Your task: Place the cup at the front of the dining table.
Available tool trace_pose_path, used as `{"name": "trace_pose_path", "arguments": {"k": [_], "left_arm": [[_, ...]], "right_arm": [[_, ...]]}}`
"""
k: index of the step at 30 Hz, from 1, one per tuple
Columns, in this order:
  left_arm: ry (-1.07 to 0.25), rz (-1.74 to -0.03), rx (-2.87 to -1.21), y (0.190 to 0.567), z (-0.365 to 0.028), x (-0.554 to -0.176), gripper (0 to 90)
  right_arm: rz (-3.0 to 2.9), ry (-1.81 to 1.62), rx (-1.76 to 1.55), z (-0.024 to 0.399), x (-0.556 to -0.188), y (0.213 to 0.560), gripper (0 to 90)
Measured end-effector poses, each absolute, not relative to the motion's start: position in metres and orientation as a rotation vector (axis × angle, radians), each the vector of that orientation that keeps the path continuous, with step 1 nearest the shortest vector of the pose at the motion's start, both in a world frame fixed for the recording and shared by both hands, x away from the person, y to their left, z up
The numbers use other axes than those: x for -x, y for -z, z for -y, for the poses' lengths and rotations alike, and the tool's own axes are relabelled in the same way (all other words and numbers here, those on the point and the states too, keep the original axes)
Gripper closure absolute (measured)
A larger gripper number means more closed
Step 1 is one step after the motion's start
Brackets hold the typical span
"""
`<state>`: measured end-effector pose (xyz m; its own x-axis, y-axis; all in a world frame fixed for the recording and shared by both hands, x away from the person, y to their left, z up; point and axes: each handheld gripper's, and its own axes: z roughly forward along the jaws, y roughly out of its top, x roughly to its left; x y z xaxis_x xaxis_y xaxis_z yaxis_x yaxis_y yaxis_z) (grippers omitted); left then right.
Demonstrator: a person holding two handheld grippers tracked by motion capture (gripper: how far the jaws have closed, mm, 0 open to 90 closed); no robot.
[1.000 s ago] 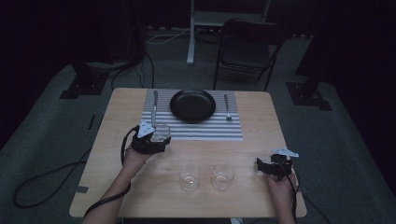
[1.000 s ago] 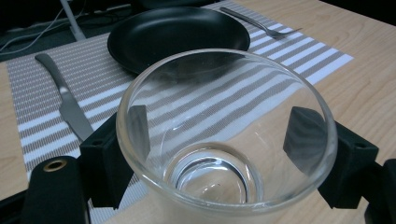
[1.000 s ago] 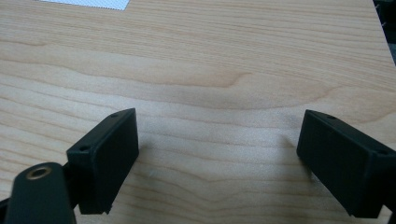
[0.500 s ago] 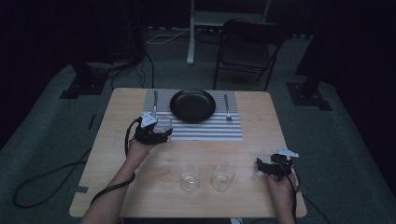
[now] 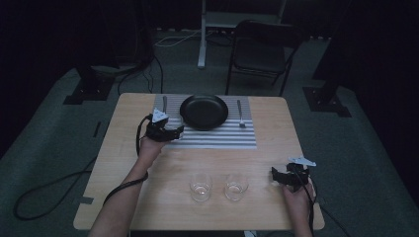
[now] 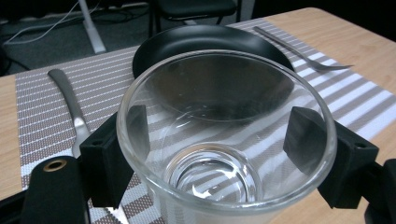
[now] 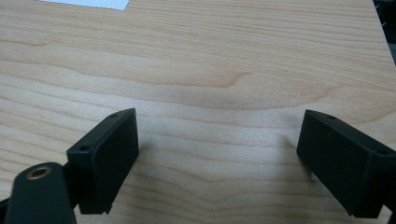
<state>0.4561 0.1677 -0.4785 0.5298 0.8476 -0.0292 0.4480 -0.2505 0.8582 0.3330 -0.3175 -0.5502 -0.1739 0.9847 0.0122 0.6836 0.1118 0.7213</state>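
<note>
Gripping glass (image 6: 224,140) | left claw (image 6: 224,135) | beside plate (image 6: 205,42)

A clear glass (image 6: 226,140) sits upright between the two black jaws of the left tongs (image 6: 219,144), clamped at both sides. Beyond it lies a black plate (image 6: 205,39) on a striped mat (image 6: 42,116), a knife (image 6: 70,109) left, a fork (image 6: 303,53) right.

Left gripper (image 5: 174,132) fingers clamped; right gripper (image 5: 274,176) fingers spread apart.
</note>
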Motion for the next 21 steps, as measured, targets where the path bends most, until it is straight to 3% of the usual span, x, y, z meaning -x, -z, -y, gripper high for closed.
{"name": "trace_pose_path", "arguments": {"k": [4,21], "left_arm": [[-0.616,-1.090,-1.897,0.484,-0.163,-0.462,19.9],[-0.604,-1.103,-1.918,0.506,-0.163,-0.488,19.9]], "right_arm": [[-1.917,-0.829,-1.616,0.317,-0.333,0.550,12.3],[-1.917,-0.828,-1.616,0.318,-0.333,0.550,12.3]]}}
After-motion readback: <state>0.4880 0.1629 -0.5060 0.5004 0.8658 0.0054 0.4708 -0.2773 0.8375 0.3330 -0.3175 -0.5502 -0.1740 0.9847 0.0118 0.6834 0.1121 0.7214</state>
